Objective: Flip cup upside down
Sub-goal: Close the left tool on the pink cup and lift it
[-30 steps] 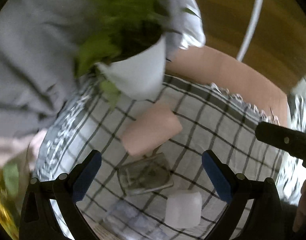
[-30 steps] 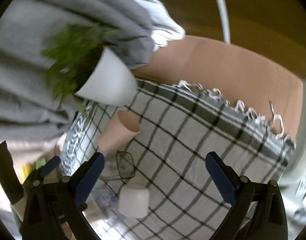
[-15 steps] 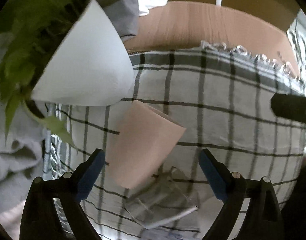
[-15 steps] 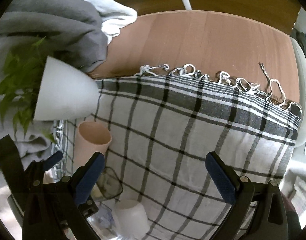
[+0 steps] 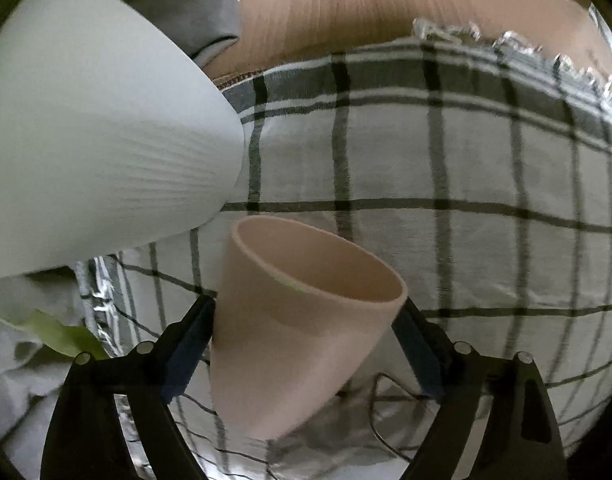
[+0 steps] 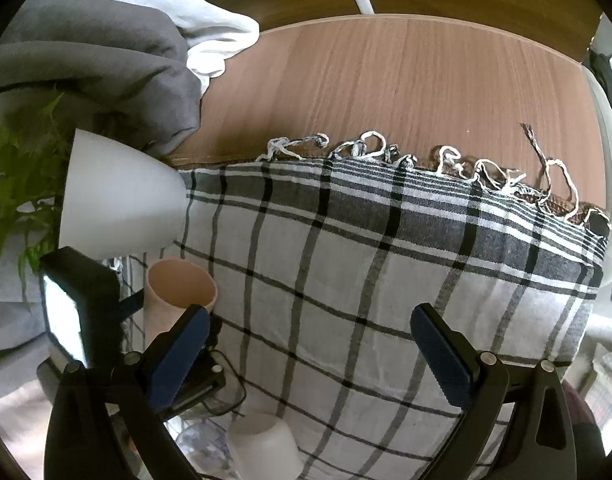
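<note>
Cup point(image 5: 302, 320), pink and empty, standing mouth-up on the checked cloth point(image 5: 445, 168), just in front of the white plant pot point(image 5: 98, 136). Sitting between the blue pads of the left gripper point(image 5: 306, 336), both pads point(image 5: 188, 344) lying against or very close to the cup's walls; gripping looks underway or just done, though firm pressure cannot be told. Still showing an open mouth toward the camera, so judging the flip itself as not yet started: lifting, rolling the wrist over and setting the rim down on the cloth all remaining. Leaning somewhat in the left wrist view, possibly only from the lens. Lying right beside the cup, on its near side, a clear glass vessel point(image 6: 210, 396), contents not visible. Nearer than that, a small white cup point(image 6: 266, 448) standing rim-down, nothing to be seen inside. Holding green leaves point(image 6: 14, 184), the plant pot crowding the cup's left side, so judging the rolling room there as tight. Hovering to the right of the cup with fingers spread wide and holding nothing, the right gripper point(image 6: 309, 348). Beyond the pot, grey fabric point(image 6: 106, 64) piled on the wooden table point(image 6: 405, 88).
</note>
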Demonstrator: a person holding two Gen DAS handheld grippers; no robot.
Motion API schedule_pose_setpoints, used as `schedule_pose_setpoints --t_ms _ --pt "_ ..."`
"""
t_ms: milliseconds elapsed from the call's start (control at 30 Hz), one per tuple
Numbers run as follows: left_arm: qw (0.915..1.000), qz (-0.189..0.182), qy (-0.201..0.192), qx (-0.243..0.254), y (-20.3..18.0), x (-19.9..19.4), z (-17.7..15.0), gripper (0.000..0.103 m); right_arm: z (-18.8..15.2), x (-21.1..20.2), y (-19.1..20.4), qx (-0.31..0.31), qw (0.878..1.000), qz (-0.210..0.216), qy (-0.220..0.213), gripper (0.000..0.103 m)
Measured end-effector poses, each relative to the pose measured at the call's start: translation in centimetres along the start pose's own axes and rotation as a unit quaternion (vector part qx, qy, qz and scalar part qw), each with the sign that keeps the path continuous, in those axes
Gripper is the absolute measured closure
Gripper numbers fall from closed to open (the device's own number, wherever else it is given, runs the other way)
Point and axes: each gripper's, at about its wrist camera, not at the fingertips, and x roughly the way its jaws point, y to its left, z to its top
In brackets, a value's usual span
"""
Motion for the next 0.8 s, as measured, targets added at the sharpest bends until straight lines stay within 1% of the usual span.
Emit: schedule_pose_setpoints --t_ms 33,100,133,233,367,500,633,700,800 --pt "0.9999 0.011 0.003 0.006 -0.2 0.3 0.0 0.017 0.1 0.1 -0.1 0.001 1.0 -0.003 0.0 0.001" --pt "0.9995 0.028 0.007 0.011 -0.4 0.8 0.2 0.023 0.2 0.2 -0.3 0.005 1.0 -0.003 0.001 0.001" --pt "0.9993 0.034 0.008 0.012 -0.5 0.9 0.3 0.024 0.3 0.3 -0.5 0.01 1.0 -0.005 0.003 0.001" --pt "0.9992 0.035 0.014 0.01 -0.7 0.8 0.3 0.024 0.4 0.2 -0.8 0.017 1.0 -0.005 0.0 0.001" --pt "0.9991 0.037 0.009 0.018 -1.3 0.0 0.1 0.025 0.4 -0.2 -0.9 0.013 1.0 -0.001 -0.004 0.001" --pt "0.9994 0.035 0.002 0.008 -1.8 -1.9 0.0 0.027 0.5 -1.0 -1.0 0.006 1.0 0.007 -0.01 0.001" --pt "0.9995 0.006 -0.018 -0.025 -1.8 -5.1 -0.3 0.031 0.7 -2.6 -1.5 0.006 1.0 0.016 -0.023 0.001" --pt "0.9985 -0.006 -0.034 -0.042 -1.9 -6.8 -0.8 0.031 0.9 -3.7 -1.7 0.002 0.999 0.023 -0.032 0.001" --pt "0.996 -0.005 -0.061 -0.065 -1.9 -9.6 -1.5 0.031 1.0 -5.2 -1.9 -0.002 0.998 0.032 -0.05 0.001"
